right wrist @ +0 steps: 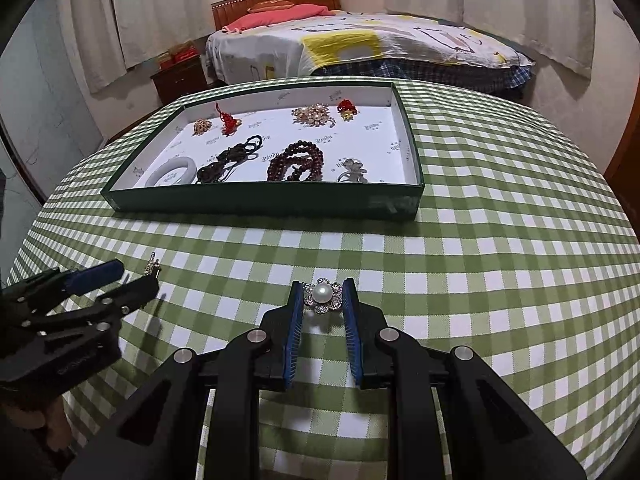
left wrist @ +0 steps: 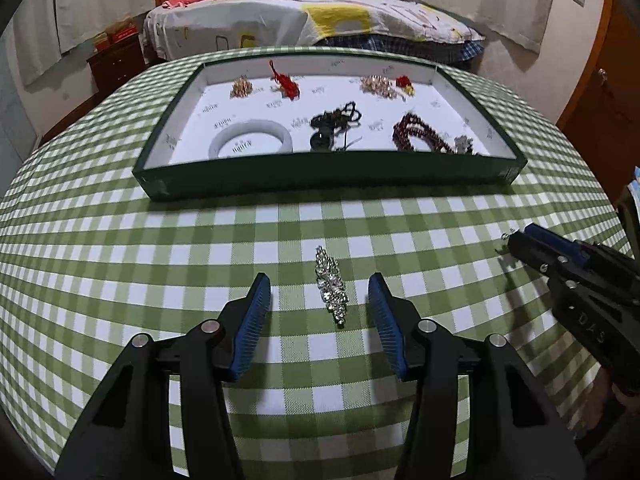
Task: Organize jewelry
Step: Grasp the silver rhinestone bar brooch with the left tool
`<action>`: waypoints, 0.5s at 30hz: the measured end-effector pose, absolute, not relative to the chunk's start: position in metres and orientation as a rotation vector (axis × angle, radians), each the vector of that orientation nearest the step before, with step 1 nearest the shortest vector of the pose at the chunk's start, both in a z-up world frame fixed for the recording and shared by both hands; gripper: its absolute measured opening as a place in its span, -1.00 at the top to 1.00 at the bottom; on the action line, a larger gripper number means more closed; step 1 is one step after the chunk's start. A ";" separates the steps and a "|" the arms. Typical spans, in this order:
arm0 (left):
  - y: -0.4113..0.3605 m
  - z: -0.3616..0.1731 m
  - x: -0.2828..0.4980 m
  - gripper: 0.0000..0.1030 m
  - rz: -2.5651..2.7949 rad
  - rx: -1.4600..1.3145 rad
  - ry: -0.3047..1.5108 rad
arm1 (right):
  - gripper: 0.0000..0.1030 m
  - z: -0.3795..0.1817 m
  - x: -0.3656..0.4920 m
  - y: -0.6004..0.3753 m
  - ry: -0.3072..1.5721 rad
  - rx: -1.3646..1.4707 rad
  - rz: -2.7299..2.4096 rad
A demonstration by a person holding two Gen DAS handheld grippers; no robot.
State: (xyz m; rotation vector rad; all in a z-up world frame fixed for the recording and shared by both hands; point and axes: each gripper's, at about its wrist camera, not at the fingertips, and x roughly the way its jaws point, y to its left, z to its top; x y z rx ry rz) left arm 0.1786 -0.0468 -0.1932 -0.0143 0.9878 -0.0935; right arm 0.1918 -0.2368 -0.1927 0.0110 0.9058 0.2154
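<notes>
A silver rhinestone hair clip lies on the green checked tablecloth between the open fingers of my left gripper; its tip shows in the right wrist view. My right gripper has its blue pads on both sides of a pearl flower brooch, which rests on the cloth. The right gripper also shows in the left wrist view. A green tray with a white lining holds a white bangle, dark red beads, a black cord pendant and several small pieces.
The round table carries the green tray at its far side. Behind the table stand a bed, a dark wooden nightstand and curtains. A wooden door is at the right.
</notes>
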 end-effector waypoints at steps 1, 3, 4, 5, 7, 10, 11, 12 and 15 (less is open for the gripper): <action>-0.046 -0.195 0.178 0.08 -0.094 -0.015 0.991 | 0.60 -0.193 0.192 -0.237 0.905 0.012 0.216; -0.046 -0.196 0.178 0.15 -0.098 -0.006 0.984 | 0.60 -0.193 0.192 -0.237 0.906 0.011 0.215; -0.046 -0.196 0.178 0.17 -0.099 -0.003 0.982 | 0.60 -0.193 0.192 -0.237 0.907 0.012 0.216; -0.045 -0.196 0.179 0.19 -0.101 -0.003 0.980 | 0.60 -0.194 0.192 -0.236 0.908 0.012 0.216; -0.044 -0.196 0.179 0.31 -0.104 -0.003 0.976 | 0.60 -0.195 0.193 -0.236 0.912 0.011 0.217; -0.043 -0.196 0.180 0.48 -0.115 0.001 0.971 | 0.60 -0.196 0.193 -0.235 0.916 0.008 0.218; -0.043 -0.196 0.180 0.50 -0.120 0.002 0.969 | 0.60 -0.197 0.193 -0.234 0.917 0.007 0.218; -0.043 -0.196 0.180 0.53 -0.124 0.002 0.968 | 0.60 -0.197 0.194 -0.234 0.918 0.005 0.218; -0.044 -0.195 0.179 0.67 -0.140 0.005 0.964 | 0.60 -0.198 0.194 -0.232 0.921 0.000 0.218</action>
